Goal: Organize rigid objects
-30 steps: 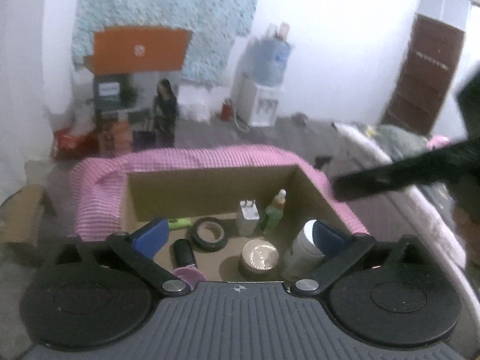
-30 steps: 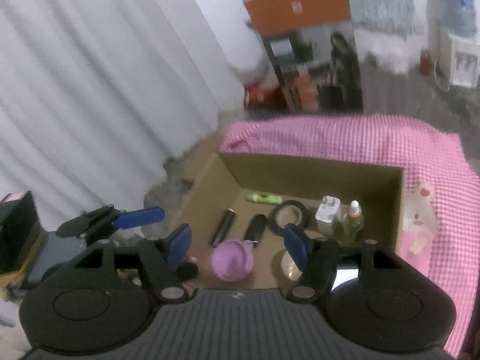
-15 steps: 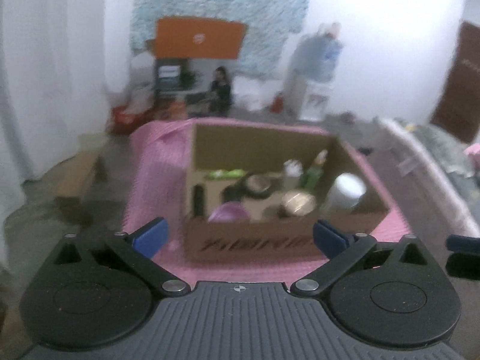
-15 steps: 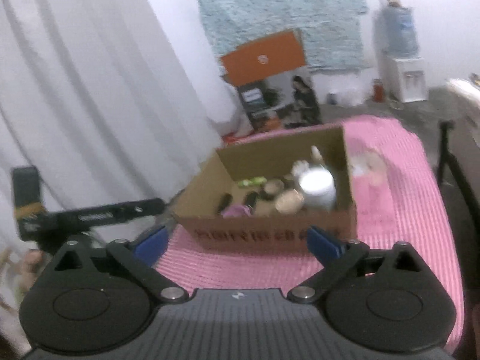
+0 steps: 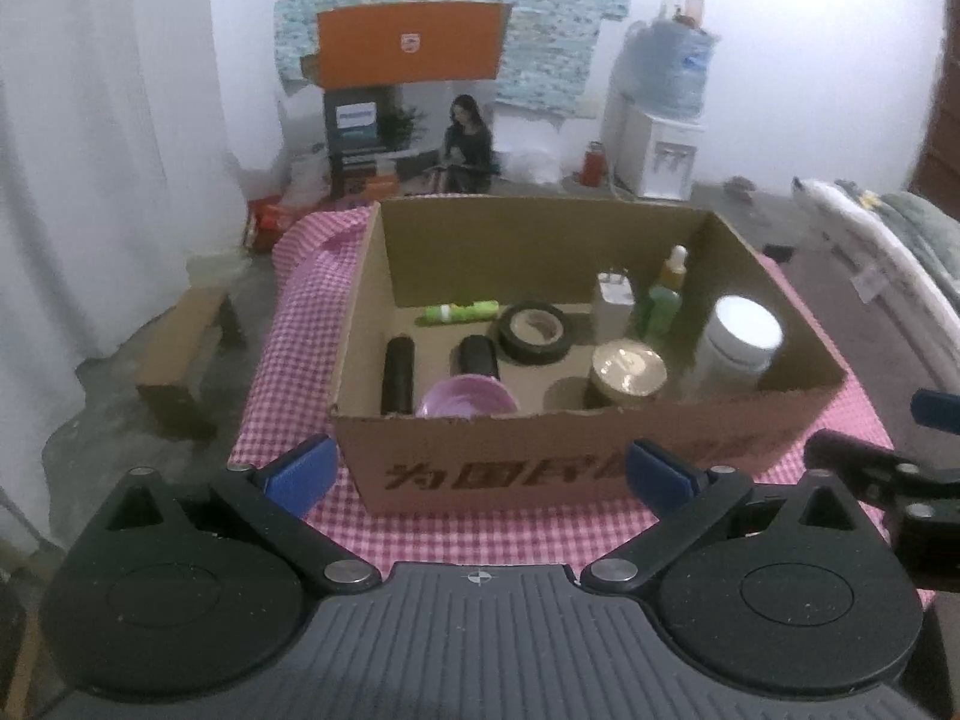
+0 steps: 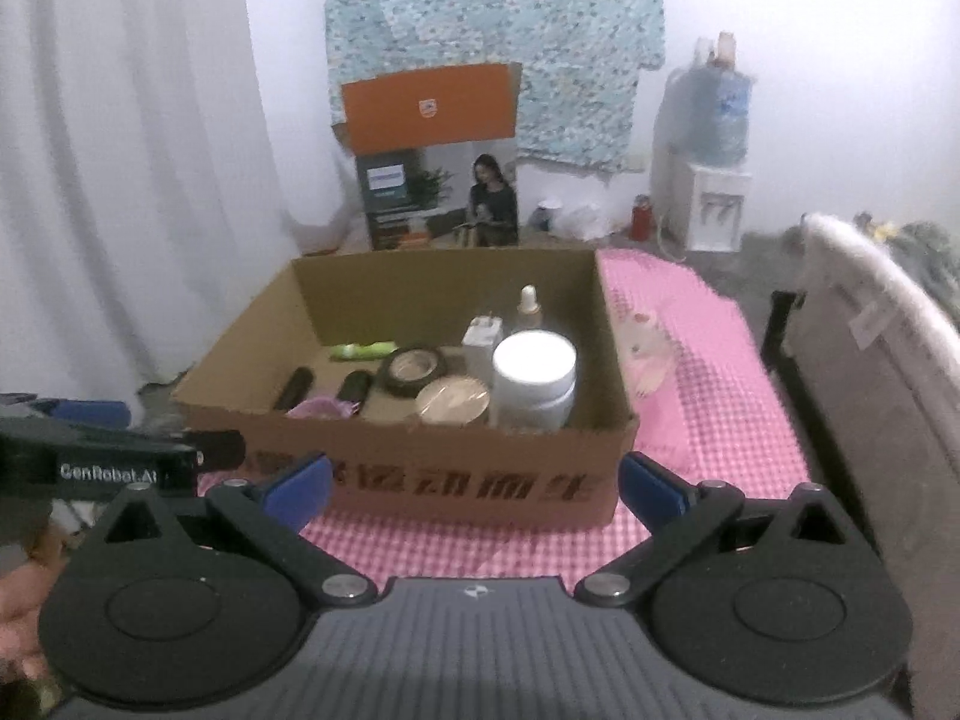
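box (image 5: 576,480) open-topped, bottom crowded, front wall (image 6: 420,474) blocking

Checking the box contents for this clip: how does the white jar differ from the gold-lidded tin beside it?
The white jar stands taller than the gold-lidded tin, which is squat. The jar's lid and body are plain white; the tin has a shiny gold top. The jar sits by the right wall of the box; the tin is nearer the middle. Both are round, upright and closed, near the front wall.

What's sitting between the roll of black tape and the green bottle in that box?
A white plug adapter stands between the tape roll and the green bottle, clearest in the left wrist view.
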